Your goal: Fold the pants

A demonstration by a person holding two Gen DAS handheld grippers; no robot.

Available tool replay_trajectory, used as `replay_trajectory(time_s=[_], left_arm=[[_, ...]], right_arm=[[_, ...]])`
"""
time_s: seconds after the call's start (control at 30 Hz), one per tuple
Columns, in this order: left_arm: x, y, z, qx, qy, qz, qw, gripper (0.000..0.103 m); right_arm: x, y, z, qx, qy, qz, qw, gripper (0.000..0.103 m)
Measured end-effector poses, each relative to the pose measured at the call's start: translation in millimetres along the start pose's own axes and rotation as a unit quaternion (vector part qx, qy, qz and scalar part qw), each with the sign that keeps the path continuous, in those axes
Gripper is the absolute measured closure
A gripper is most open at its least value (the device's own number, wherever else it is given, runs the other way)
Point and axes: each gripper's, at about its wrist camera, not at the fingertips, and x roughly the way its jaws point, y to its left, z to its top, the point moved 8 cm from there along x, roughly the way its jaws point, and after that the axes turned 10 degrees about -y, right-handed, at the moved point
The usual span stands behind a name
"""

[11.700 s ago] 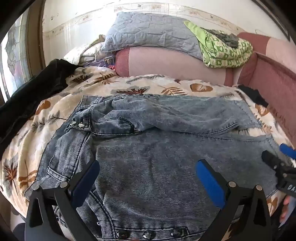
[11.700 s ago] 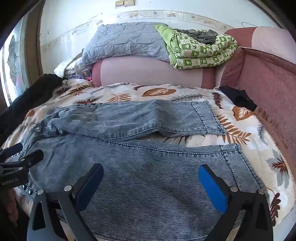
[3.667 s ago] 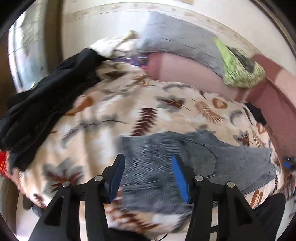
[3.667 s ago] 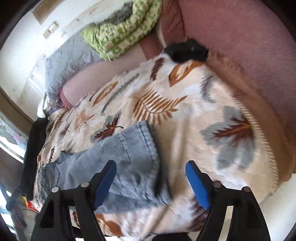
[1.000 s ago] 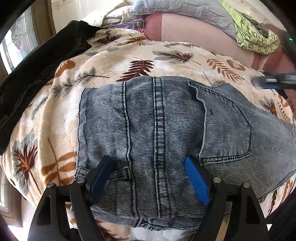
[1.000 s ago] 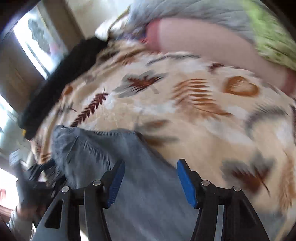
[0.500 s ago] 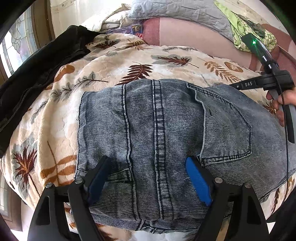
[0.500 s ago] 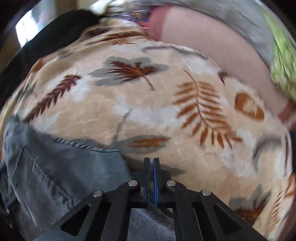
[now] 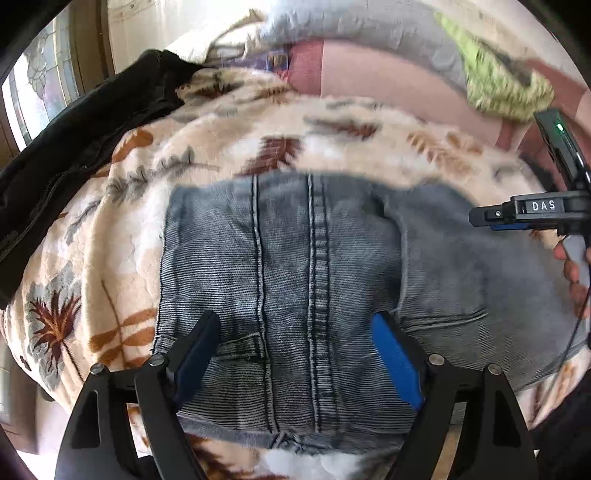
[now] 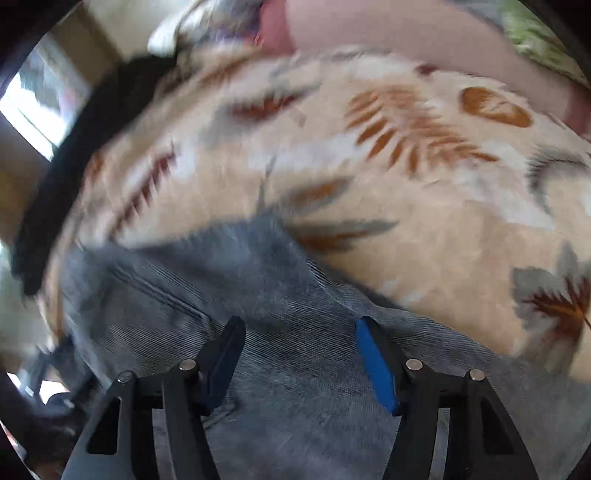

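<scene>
Grey-blue denim pants (image 9: 295, 266) lie folded in a compact stack on the leaf-print blanket (image 9: 258, 140), seat side up with a back pocket to the right. My left gripper (image 9: 295, 332) is open just above the near edge of the stack, holding nothing. My right gripper (image 10: 299, 332) is open over the far right part of the pants (image 10: 258, 295), holding nothing. The right gripper also shows in the left wrist view (image 9: 495, 218), side on, above the pants' right end. Both views are blurred.
A black garment (image 9: 74, 147) lies along the left edge of the bed. A pink bolster (image 9: 388, 77), a grey pillow (image 9: 351, 26) and a green patterned blanket (image 9: 498, 85) sit at the back. A window (image 9: 40, 92) is at left.
My right gripper was shut half a second ago and is now open over the pants. The left gripper has stayed open and shifted slightly over the stack.
</scene>
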Motion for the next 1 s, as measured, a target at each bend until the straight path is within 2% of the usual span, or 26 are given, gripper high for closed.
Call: replay_trajectory(time_s=[0.1, 0.13, 0.2, 0.23, 0.27, 0.3, 0.33, 0.37, 0.43, 0.5, 0.57, 0.7, 0.8, 0.87, 0.93, 1.0], left_arm=[[-15, 9, 23, -0.025, -0.035, 0.007, 0.9991, 0.019], [-14, 11, 27, -0.030, -0.036, 0.007, 0.9989, 0.019], [1, 18, 26, -0.039, -0.014, 0.019, 0.9990, 0.019], [12, 21, 19, -0.035, 0.011, 0.029, 0.9989, 0.019], [26, 24, 5, -0.026, 0.054, 0.048, 0.9971, 0.018], [34, 25, -5, -0.023, 0.066, 0.049, 0.9963, 0.018], [32, 25, -5, -0.017, 0.045, 0.050, 0.9976, 0.017], [30, 23, -6, -0.004, 0.043, 0.057, 0.9974, 0.017], [30, 23, -6, -0.006, 0.042, 0.059, 0.9974, 0.017], [32, 24, -6, -0.011, 0.039, 0.054, 0.9977, 0.017], [31, 24, -6, -0.006, 0.031, 0.054, 0.9980, 0.016], [28, 22, -9, 0.002, 0.024, 0.061, 0.9978, 0.015], [28, 23, -8, -0.002, 0.020, 0.056, 0.9982, 0.015], [28, 22, -8, -0.002, 0.018, 0.057, 0.9982, 0.015], [28, 22, -8, -0.003, 0.018, 0.059, 0.9981, 0.015], [28, 22, -8, -0.003, 0.019, 0.061, 0.9979, 0.015]], right_arm=[[-22, 0, 18, -0.030, -0.026, -0.006, 0.999, 0.038], [-24, -2, 26, -0.030, -0.032, -0.005, 0.999, 0.038], [-18, -5, 40, -0.027, -0.032, -0.009, 0.999, 0.036], [-8, -3, 45, -0.030, -0.020, -0.001, 0.999, 0.036], [-1, -4, 48, -0.034, -0.006, 0.007, 0.999, 0.036], [15, 0, 47, -0.042, 0.014, 0.011, 0.999, 0.036], [33, 5, 44, -0.055, 0.033, 0.009, 0.998, 0.036], [49, 10, 41, -0.069, 0.048, 0.008, 0.996, 0.037], [73, 19, 30, -0.094, 0.080, 0.010, 0.992, 0.074], [76, 32, 28, -0.142, 0.070, -0.008, 0.987, 0.083], [77, 33, 33, -0.170, 0.048, -0.043, 0.983, 0.084], [74, 27, 51, -0.149, -0.007, -0.101, 0.984, 0.083], [53, 26, 45, -0.105, -0.018, -0.072, 0.992, 0.081], [22, 20, 36, -0.094, -0.043, -0.078, 0.992, 0.080], [-15, 14, 16, -0.060, -0.047, -0.044, 0.996, 0.079], [-48, 3, -14, -0.018, -0.034, -0.015, 0.999, 0.069]])
